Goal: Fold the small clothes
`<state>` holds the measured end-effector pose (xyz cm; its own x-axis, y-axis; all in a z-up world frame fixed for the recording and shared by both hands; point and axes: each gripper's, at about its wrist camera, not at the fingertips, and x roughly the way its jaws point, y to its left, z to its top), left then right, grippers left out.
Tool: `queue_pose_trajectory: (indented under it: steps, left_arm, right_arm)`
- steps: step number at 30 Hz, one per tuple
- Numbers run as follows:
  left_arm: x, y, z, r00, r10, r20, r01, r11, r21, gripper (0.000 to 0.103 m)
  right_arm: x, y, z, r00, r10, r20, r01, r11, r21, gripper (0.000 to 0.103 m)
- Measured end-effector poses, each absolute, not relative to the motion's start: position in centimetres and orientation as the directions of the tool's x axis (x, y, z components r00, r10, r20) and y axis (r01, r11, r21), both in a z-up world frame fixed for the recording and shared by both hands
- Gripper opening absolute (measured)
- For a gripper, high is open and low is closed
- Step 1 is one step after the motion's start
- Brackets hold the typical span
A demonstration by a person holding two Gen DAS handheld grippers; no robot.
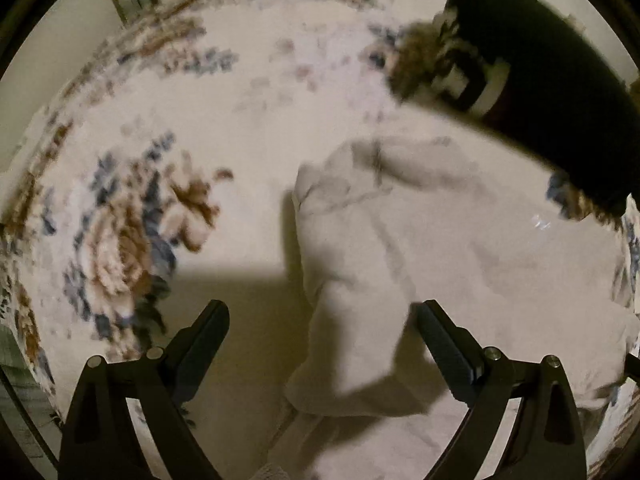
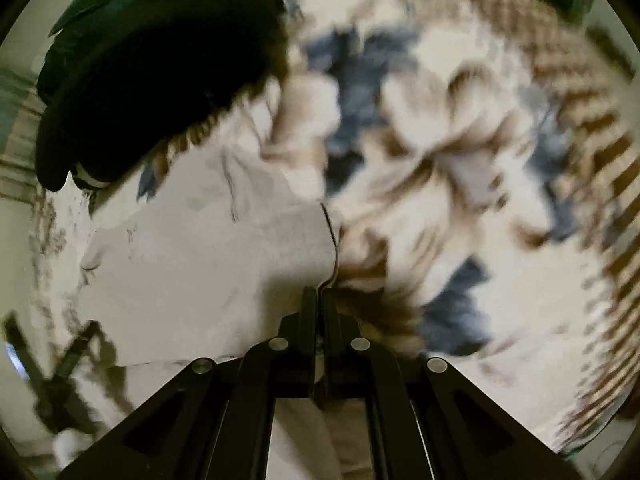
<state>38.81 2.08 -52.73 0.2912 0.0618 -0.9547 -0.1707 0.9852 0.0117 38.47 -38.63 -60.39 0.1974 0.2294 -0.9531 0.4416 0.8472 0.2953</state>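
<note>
Right gripper (image 2: 316, 300) clamped on edge of white garment (image 2: 200, 256); left gripper (image 1: 322, 332) spread apart over garment, gripping nothing, on floral bedspread (image 1: 132, 240).

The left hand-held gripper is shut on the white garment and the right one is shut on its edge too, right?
Not quite. The left hand-held gripper is open above the white garment, as the left wrist view shows. The right hand-held gripper is indeed shut on its edge.

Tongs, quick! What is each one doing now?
Left tongs: open, holding nothing.
Right tongs: shut on the white garment's edge.
</note>
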Motion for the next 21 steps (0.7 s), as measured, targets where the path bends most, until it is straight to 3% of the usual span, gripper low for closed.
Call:
queue_pose_trajectory:
  steps: [3, 4, 5, 7, 13, 21]
  left_arm:
    - [38.4, 3.5, -53.1, 0.270, 0.029, -0.962, -0.181, 0.983, -0.021, 0.097]
    - [38.0, 3.9, -52.8, 0.275, 0.023, -0.961, -0.183, 0.983, -0.029, 0.097]
    - [37.5, 4.3, -52.4, 0.276, 0.017, -0.961, -0.183, 0.982, -0.035, 0.097]
    - [35.8, 5.2, -51.4, 0.284, -0.006, -0.959, -0.174, 0.983, -0.058, 0.097]
    - [27.9, 7.0, -50.1, 0.195, -0.036, -0.980, -0.127, 0.990, -0.061, 0.097]
    - [17.0, 7.4, -54.1, -0.039, -0.022, -0.999, -0.039, 0.999, -0.021, 0.096]
  right_arm:
    - [38.1, -39.9, -61.1, 0.200, 0.307, -0.930, 0.482, 0.796, 0.366, 0.006]
    - [37.7, -40.3, -60.8, 0.221, 0.316, -0.923, 0.482, 0.787, 0.385, 0.013]
    - [37.2, -40.6, -60.3, 0.242, 0.320, -0.916, 0.479, 0.781, 0.400, 0.036]
    - [35.9, -40.8, -59.6, 0.255, 0.334, -0.907, 0.475, 0.774, 0.419, 0.066]
    - [27.7, -38.5, -60.0, 0.141, 0.391, -0.910, 0.439, 0.799, 0.411, 0.069]
    - [12.5, -34.1, -66.3, -0.117, 0.407, -0.906, 0.516, 0.804, 0.295, 0.069]
